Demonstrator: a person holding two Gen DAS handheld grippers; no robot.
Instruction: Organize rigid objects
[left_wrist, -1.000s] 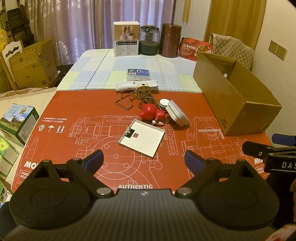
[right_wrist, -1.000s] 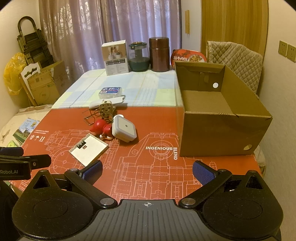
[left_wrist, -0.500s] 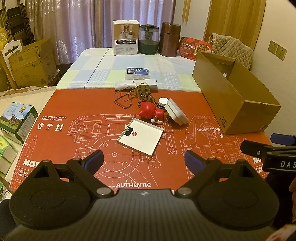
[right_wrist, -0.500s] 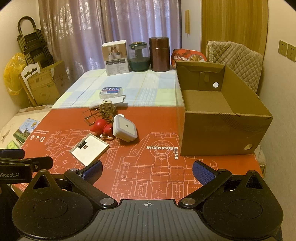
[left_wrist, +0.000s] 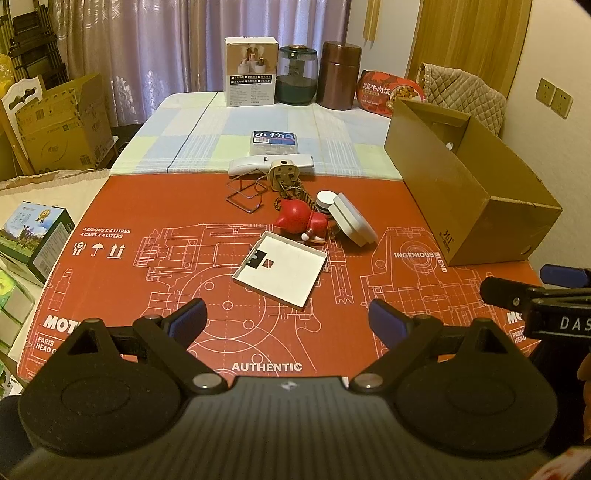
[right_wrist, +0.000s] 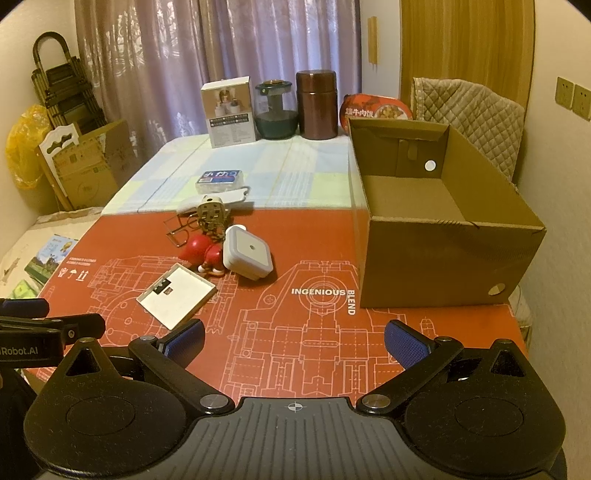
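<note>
1. The cardboard box (right_wrist: 439, 229) stands open ahead and to the right of the right claw (right_wrist: 293, 338), and nothing shows inside it.
2. The loose pile lies ahead of the left claw (left_wrist: 286, 319): a flat white lid (left_wrist: 280, 271) nearest, then the red figure (left_wrist: 301, 221) touching the white square device (left_wrist: 351, 223).
3. Both claws hover spread above the red mat (right_wrist: 314, 332) on the bench, pinching nothing.
4. Beyond the pile stand a glass jar (left_wrist: 297, 79) and a brown canister (left_wrist: 340, 81).
</note>
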